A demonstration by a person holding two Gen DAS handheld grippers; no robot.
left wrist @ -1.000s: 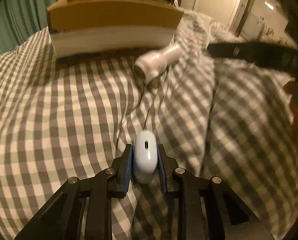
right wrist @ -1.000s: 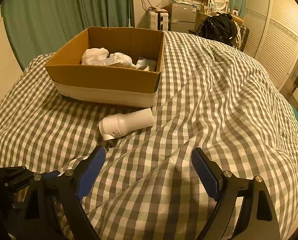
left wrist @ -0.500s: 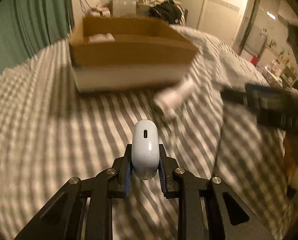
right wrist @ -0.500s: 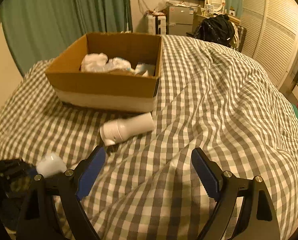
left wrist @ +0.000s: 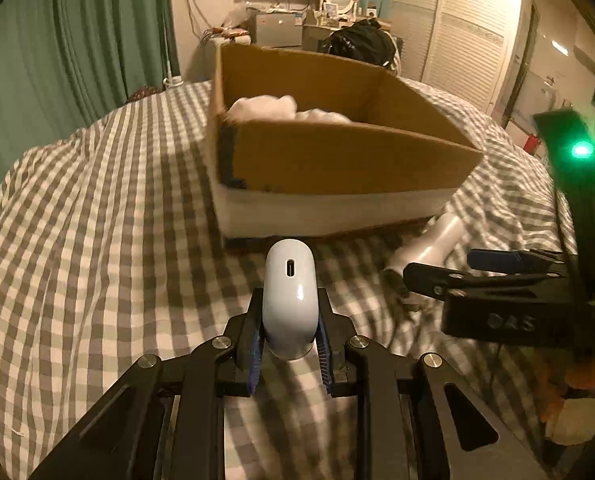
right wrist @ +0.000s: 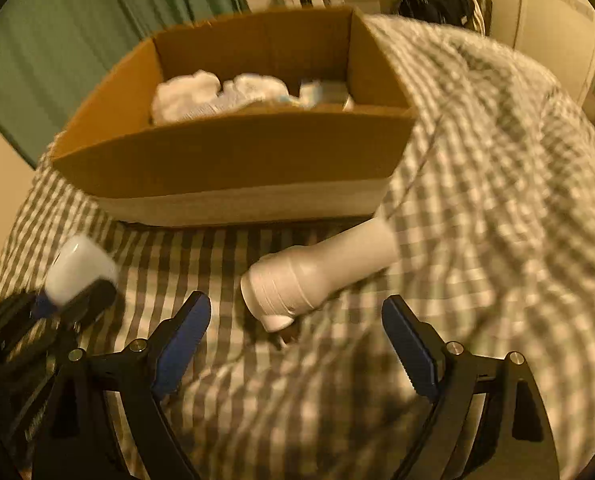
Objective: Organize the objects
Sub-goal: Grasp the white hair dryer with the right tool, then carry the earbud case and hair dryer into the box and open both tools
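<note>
My left gripper (left wrist: 289, 340) is shut on a small white earbud case (left wrist: 290, 298) and holds it above the checked bed cover, in front of the open cardboard box (left wrist: 337, 160). The case (right wrist: 77, 268) and left gripper also show at the left of the right wrist view. My right gripper (right wrist: 297, 344) is open, just in front of a white hair dryer (right wrist: 317, 276) that lies on the bed before the box (right wrist: 237, 160). The dryer (left wrist: 433, 244) shows at the right in the left wrist view, behind the right gripper's fingers (left wrist: 477, 276).
The box holds white crumpled items (right wrist: 217, 92). The checked bed cover (left wrist: 97, 220) spreads all round and rises in folds at the right (right wrist: 497, 160). Green curtains (left wrist: 57, 40) hang at the left. A desk with a black bag (left wrist: 357, 40) and wardrobe doors stand behind.
My left gripper has lifted the earbud case off the bed and carried it toward the box. My right gripper has moved forward and down, close to the hair dryer.
</note>
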